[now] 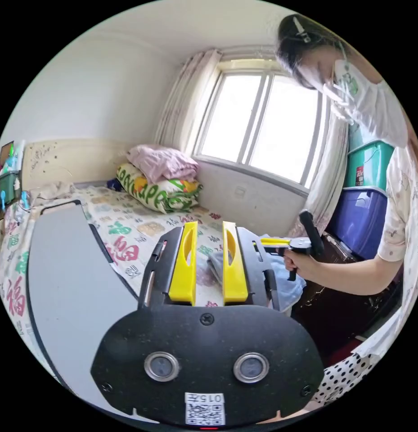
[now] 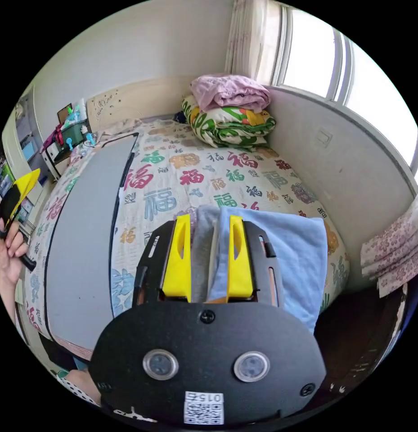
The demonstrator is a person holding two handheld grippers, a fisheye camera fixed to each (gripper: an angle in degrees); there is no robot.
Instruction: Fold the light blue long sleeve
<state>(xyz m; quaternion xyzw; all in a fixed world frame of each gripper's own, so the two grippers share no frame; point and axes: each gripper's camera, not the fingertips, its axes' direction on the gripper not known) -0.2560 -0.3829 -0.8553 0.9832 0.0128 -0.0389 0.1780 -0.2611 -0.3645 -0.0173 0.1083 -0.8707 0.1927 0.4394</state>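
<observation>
The light blue long sleeve lies folded in a flat rectangle on the bed's near corner, by the wall under the window. A grey cloth lies beside it, its edge tucked under the blue. My right gripper hovers over the seam between them, open, with nothing between its jaws. My left gripper is open too, held high over the bed and away from the clothes. In the left gripper view a hand holds the right gripper above the blue garment. The left gripper shows at the right gripper view's left edge.
A long grey board lies on the patterned bedspread. Folded quilts with a pink blanket are stacked at the bed's far corner. Green and blue storage boxes stand behind the person. A cluttered shelf stands beyond the board.
</observation>
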